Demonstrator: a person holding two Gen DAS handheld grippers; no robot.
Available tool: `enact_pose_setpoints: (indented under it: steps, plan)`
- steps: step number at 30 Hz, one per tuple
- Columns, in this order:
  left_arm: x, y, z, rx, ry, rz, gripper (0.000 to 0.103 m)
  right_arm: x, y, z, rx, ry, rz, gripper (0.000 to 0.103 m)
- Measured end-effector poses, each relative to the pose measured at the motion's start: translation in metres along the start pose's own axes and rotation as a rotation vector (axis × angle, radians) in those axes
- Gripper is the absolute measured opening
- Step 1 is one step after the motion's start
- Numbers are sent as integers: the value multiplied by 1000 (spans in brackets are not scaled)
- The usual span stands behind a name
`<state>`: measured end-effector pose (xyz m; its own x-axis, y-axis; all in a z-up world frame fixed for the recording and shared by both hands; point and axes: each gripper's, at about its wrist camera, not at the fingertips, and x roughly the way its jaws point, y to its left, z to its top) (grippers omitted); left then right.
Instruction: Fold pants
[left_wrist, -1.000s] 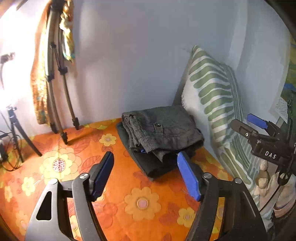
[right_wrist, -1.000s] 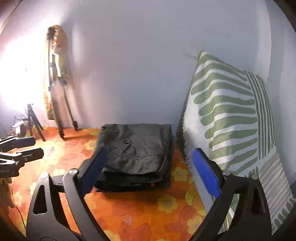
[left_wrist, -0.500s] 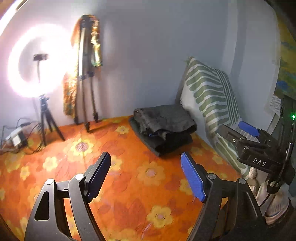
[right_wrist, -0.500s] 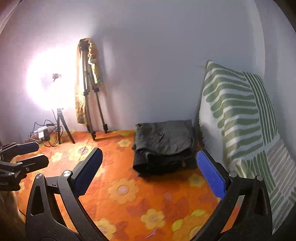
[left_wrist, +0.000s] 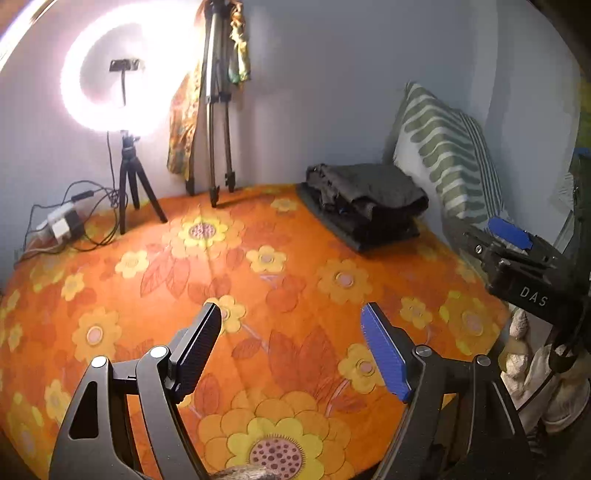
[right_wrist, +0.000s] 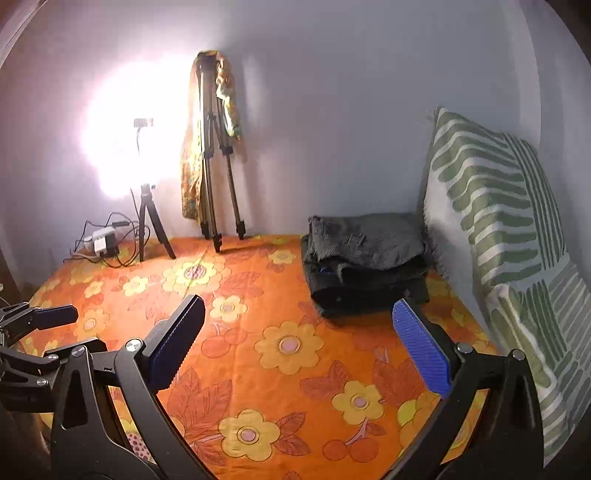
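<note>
Pants (right_wrist: 364, 258), dark grey and of a ribbed, corduroy-like cloth, lie folded into a thick, squarish stack at the far end of an orange bedspread printed with yellow flowers (right_wrist: 288, 347). They sit well ahead of the right gripper (right_wrist: 299, 328), between its two fingers and closer to the right one, untouched. The stack's slightly longer side seems to run away from the camera toward the pale wall; its loose, layered edges face left, and a smooth rounded fold faces front and right. The top layer is lighter grey and rumpled, with what looks like a waistband edge at the left; the lower layers are nearly black and their seams are hard to make out. A small blue spot shows between the layers.

Going left to right in the right wrist view: the left gripper (left_wrist: 291, 328) pokes in at the left edge, a glaring ring light on a small black tripod (right_wrist: 122, 147) washes out the wall, then a taller folded tripod draped with patterned cloth (right_wrist: 210, 155), then the pants, then a white cushion with green leaf stripes (right_wrist: 495, 206) leaning just beside them, its lower right corner cut off.

Both grippers stand wide apart with nothing between their blue ridged pads (right_wrist: 421, 347). The left one's jaws have just been opening. The right gripper's far side is cropped in the left wrist view.
</note>
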<state>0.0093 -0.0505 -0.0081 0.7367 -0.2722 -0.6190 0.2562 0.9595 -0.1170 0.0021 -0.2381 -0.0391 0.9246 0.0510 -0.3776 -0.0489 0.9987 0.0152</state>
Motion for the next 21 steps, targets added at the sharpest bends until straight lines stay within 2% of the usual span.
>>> enact_pose_setpoints:
  steps: [8,14,21]
  plan:
    - [13,5,-9,0,23,11,78,25,-4,-15,12,67,-16,103]
    - [22,9,-14,-7,56,13,78,30,-4,-16,10,77,-23,103]
    - [17,7,-12,-8,44,11,78,32,-4,-18,9,84,-23,103]
